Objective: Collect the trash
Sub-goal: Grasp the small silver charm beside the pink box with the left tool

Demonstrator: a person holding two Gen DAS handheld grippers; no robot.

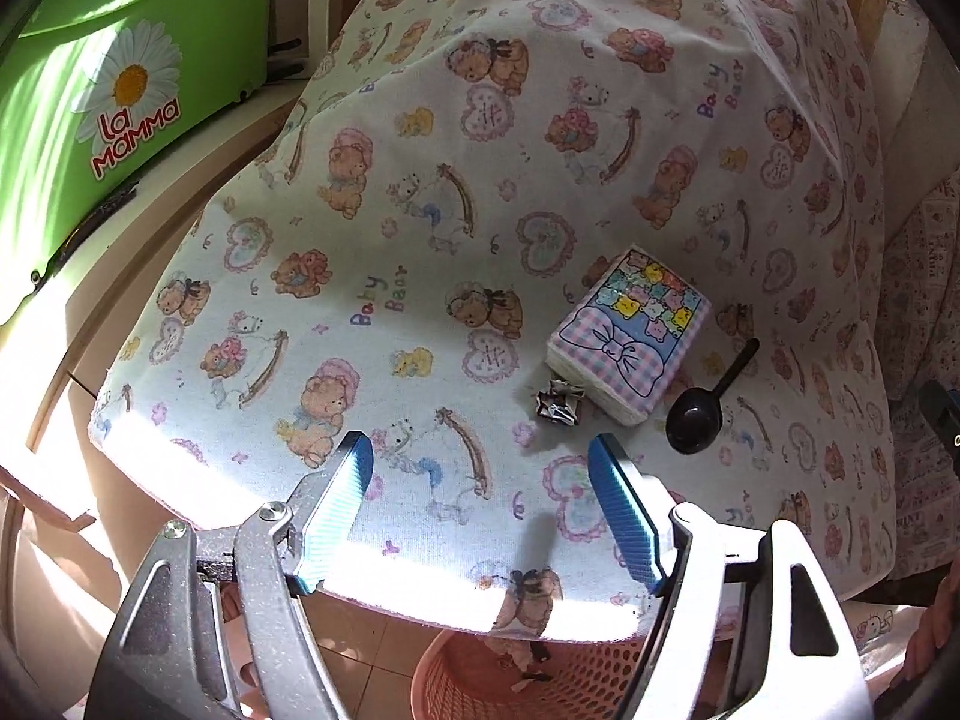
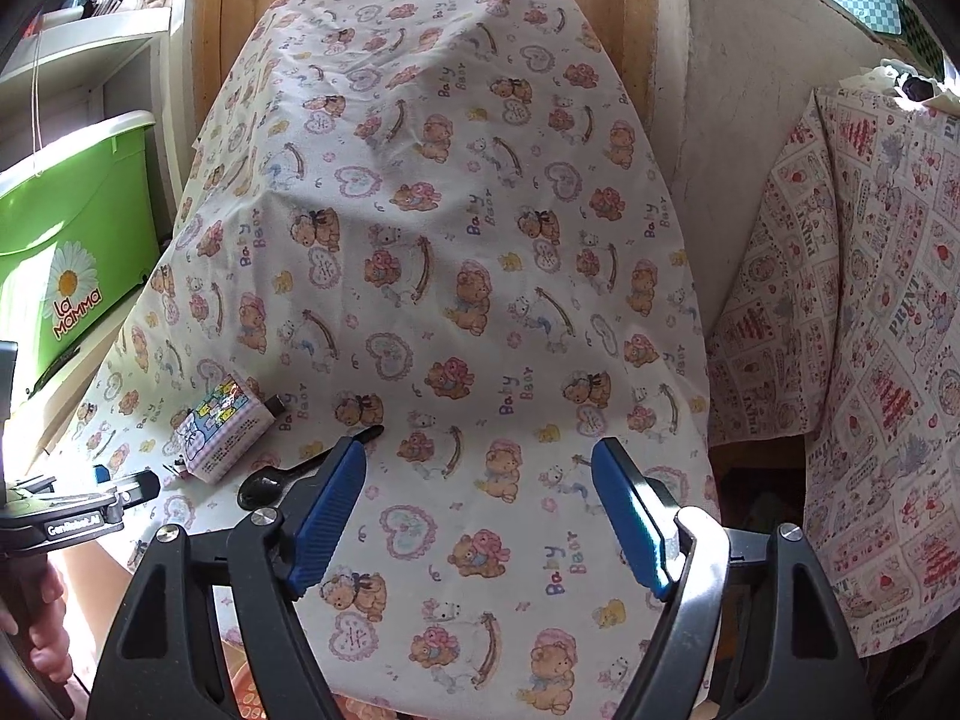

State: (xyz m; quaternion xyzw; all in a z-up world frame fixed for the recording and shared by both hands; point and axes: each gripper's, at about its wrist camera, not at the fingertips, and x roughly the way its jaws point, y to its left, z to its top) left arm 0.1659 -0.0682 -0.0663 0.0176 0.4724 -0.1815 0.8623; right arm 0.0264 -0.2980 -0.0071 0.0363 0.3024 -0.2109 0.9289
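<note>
A small crumpled wrapper (image 1: 559,407) lies on the bear-print tablecloth (image 1: 420,192), touching the near corner of a pastel tissue pack (image 1: 630,333). My left gripper (image 1: 480,468) is open and empty, just short of the wrapper. A pink mesh basket (image 1: 540,678) with some scraps inside stands on the floor below the table's near edge. My right gripper (image 2: 480,480) is open and empty above the cloth (image 2: 480,240), to the right of the tissue pack (image 2: 225,429). The wrapper is barely visible in the right wrist view.
A black plastic spoon (image 1: 705,405) lies right of the tissue pack; it also shows in the right wrist view (image 2: 288,474). A green "La Mamma" bin (image 1: 108,120) stands to the left. A second patterned cloth (image 2: 870,330) hangs to the right.
</note>
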